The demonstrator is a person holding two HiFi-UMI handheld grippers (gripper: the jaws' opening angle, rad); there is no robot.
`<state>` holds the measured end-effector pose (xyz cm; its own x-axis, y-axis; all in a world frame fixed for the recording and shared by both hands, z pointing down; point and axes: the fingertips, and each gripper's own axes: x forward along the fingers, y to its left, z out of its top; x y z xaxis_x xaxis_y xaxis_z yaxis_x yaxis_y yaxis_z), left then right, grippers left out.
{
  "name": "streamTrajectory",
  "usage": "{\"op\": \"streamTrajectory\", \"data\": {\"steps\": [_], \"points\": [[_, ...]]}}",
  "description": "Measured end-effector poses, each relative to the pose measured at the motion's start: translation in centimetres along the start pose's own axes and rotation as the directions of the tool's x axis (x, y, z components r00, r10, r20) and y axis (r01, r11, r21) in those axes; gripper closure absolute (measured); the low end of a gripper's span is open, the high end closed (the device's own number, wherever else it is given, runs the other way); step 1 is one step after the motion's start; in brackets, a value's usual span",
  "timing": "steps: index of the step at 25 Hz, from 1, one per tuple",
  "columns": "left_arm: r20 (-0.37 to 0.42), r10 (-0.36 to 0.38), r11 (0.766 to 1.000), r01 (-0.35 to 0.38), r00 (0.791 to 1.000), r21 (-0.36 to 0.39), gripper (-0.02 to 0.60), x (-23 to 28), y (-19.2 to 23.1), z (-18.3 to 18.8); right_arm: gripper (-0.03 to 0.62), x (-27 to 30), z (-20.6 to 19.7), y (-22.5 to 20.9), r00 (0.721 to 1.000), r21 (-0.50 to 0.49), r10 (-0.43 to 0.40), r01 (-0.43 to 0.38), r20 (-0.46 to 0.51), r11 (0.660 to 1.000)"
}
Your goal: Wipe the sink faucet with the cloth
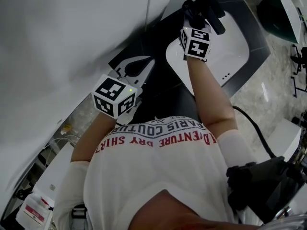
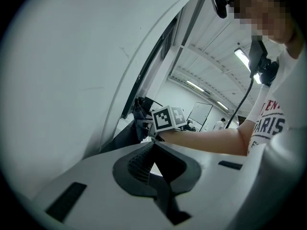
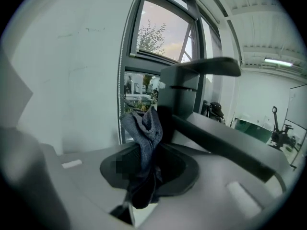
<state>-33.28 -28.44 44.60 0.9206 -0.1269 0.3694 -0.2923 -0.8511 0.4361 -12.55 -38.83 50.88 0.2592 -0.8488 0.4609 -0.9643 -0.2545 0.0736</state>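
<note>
Now the right hand-held gripper (image 3: 146, 150) clamps the dark cloth (image 3: 143, 126) just beside the black faucet (image 3: 184, 87) at the white sink (image 1: 230, 56); the left hand-held gripper (image 2: 153, 146) has jaws together, empty.

A tall window (image 3: 163, 30) sits beside the white wall (image 3: 72, 71).

Cloth (image 3: 144, 128): dark blue-grey, crumpled, bunched upright, pinched between jaws of right gripper (image 3: 151, 150), just beside faucet body. Faucet (image 3: 180, 92): dark, blocky, upright; flat lever on top, spout extended over white sink (image 1: 232, 56).
</note>
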Motion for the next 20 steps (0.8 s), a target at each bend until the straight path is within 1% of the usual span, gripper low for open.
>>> {"op": "streamTrajectory", "data": {"steps": [3,9,14,20], "points": [[0.006,-0.004,1.0,0.004,1.0,-0.001,0.58,-0.1,-0.2,0.3,0.517,-0.6,1.3,0.0,1.0,0.013,-0.001,0.001,0.022,1.0],[0.014,-0.013,1.0,0.013,1.0,0.019,0.58,-0.5,-0.7,0.9,0.517,-2.3,4.3,-0.5,0.995,0.103,-0.024,0.014,0.095,0.995],[0.015,-0.025,0.999,0.025,1.0,0.025,0.58,-0.7,-1.5,1.0,0.517,-2.9,4.8,-0.8,0.994,0.115,-0.034,0.022,0.106,0.993],[0.001,-0.033,0.999,0.033,0.999,0.024,0.58,-0.5,-1.5,0.6,0.517,-3.9,4.7,-1.4,0.992,0.14,-0.045,0.028,0.12,0.99]]}}
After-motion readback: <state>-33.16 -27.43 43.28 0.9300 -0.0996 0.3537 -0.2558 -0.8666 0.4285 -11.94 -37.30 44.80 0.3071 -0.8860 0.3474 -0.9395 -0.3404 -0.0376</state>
